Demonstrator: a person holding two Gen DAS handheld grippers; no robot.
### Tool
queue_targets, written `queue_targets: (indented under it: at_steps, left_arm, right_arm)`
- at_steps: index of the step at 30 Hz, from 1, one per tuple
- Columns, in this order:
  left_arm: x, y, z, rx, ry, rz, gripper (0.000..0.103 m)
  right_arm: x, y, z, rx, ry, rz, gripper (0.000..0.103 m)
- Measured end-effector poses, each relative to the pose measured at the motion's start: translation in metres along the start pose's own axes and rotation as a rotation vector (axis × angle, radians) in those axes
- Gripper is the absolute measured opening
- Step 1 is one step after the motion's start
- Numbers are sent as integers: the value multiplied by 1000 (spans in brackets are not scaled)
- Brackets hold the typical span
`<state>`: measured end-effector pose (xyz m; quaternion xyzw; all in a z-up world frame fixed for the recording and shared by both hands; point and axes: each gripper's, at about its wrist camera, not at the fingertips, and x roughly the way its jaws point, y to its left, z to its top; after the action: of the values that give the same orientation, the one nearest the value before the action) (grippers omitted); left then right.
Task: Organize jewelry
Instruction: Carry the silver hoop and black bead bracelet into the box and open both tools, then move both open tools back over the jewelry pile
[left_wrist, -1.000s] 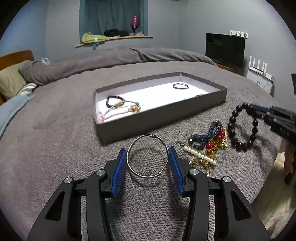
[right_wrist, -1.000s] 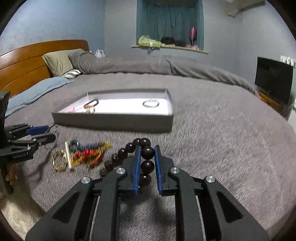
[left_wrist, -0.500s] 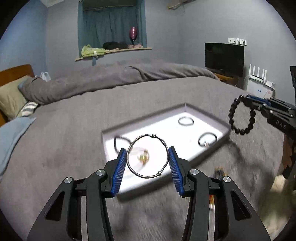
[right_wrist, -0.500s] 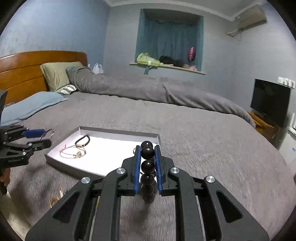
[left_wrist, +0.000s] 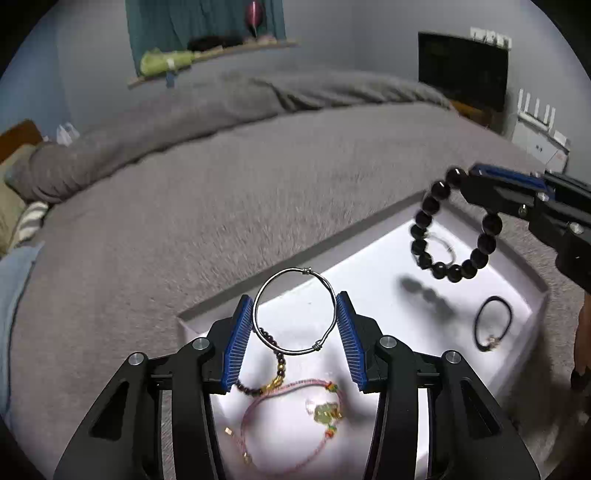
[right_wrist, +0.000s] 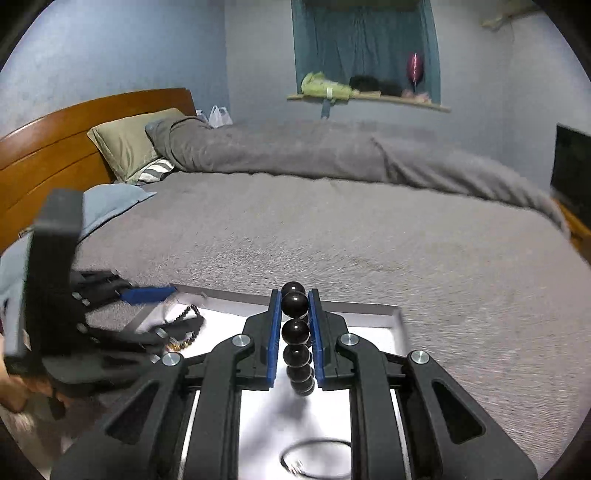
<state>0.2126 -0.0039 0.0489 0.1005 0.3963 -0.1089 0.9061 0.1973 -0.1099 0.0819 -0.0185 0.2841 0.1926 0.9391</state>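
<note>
My left gripper (left_wrist: 295, 306) is shut on a thin silver wire bangle (left_wrist: 258, 295), its blue pads pressing the ring's two sides above the near left part of the white tray (left_wrist: 314, 253). My right gripper (right_wrist: 294, 302) is shut on a black bead bracelet (right_wrist: 294, 332), which hangs over the tray's right part (left_wrist: 454, 273). Inside the tray lie a pink cord bracelet (left_wrist: 325, 410), a small dark bead bracelet (left_wrist: 279, 365), a black cord bracelet (left_wrist: 493, 325) and a thin silver ring (left_wrist: 445, 243). In the right wrist view the left gripper (right_wrist: 162, 312) is blurred at the left.
The tray sits on a grey blanket (left_wrist: 221, 206) covering a bed. Pillows (right_wrist: 125, 144) and a wooden headboard (right_wrist: 55, 147) are at the far left. A dark screen (left_wrist: 461, 70) stands by the right wall. A hand (right_wrist: 11, 387) holds the left gripper.
Both grippers have travelled from the loose jewelry pile near the bed's edge to above the tray, each carrying its bracelet. The pile has dropped out of view.
</note>
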Motion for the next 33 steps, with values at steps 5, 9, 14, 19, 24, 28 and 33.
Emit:
queue_targets:
  at_steps: [5,9,14,19,24,28,33]
  left_arm:
    - [26,-1,7,21,92,-38,48]
    - [37,-3,11,61,132,-20,48]
    - [53,-6,12,89,188,-27,48]
    - [57,-7,10,86,203,-43,48]
    - [53,-2,9,60,194,-60,48]
    - [55,3,6,48,204,-61,49]
    - [55,2,8,45,188,-47,57]
  right_arm:
    - [33,-3,5,52,86,44,14]
    - [52,-6,1,52,170,-8,14]
    - [65,-8,-3,60,234,-47,14]
    - [76,-8,-9,43,274,-85,15]
    - [85,-10,-16,57,324,-83,15]
    - [84,-13,-17,73,324,-81,15]
    - [75,-17,-14,90,297,-75,20]
